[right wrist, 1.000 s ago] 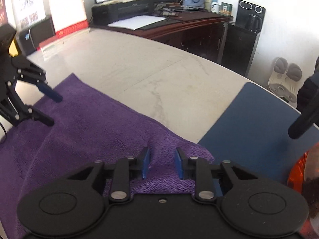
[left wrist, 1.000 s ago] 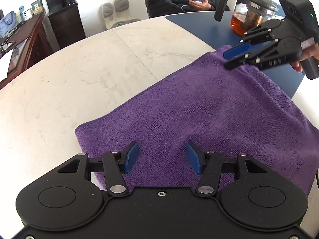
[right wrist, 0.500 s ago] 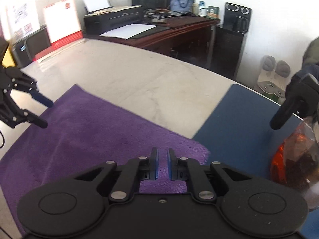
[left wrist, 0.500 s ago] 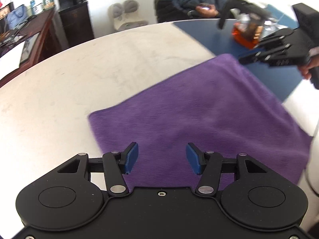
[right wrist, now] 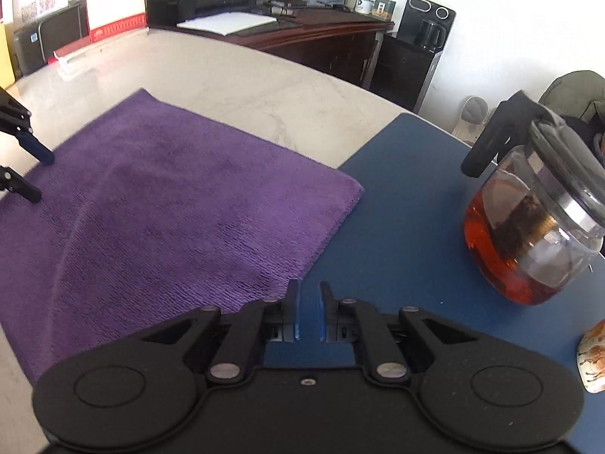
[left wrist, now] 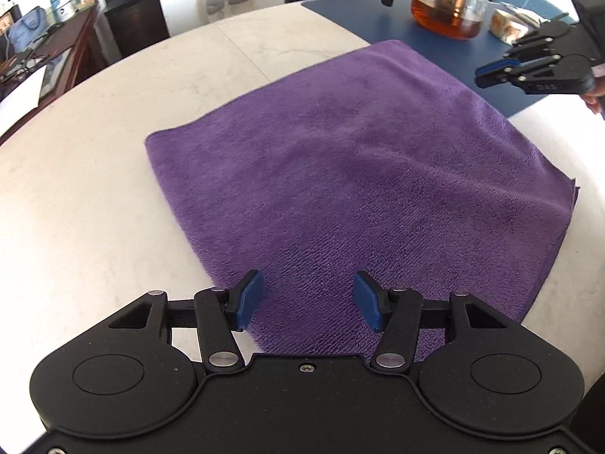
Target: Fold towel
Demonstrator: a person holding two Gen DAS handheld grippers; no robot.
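Towel (left wrist: pixel 340 159) was laid flat on the table (left wrist: pixel 94 189), folded into a near square, with one corner resting on the blue mat (right wrist: pixel 397 208). The left gripper (left wrist: pixel 308 299) was held above the near edge of the towel, so the cloth lay directly ahead of and under its jaws; these were seen about half open with nothing between them. The right gripper (right wrist: pixel 308 310) was held over the mat, just beside the towel edge, which lay to its left; its jaws were nearly closed and empty. The left hand was judged nearer to the cloth for a next grasp. A teapot (right wrist: pixel 537 219) was stood on the mat, well apart from the towel. Compared with a second earlier, both grippers were drawn back from the towel, and the right jaws, then wider over the towel corner, were closed.
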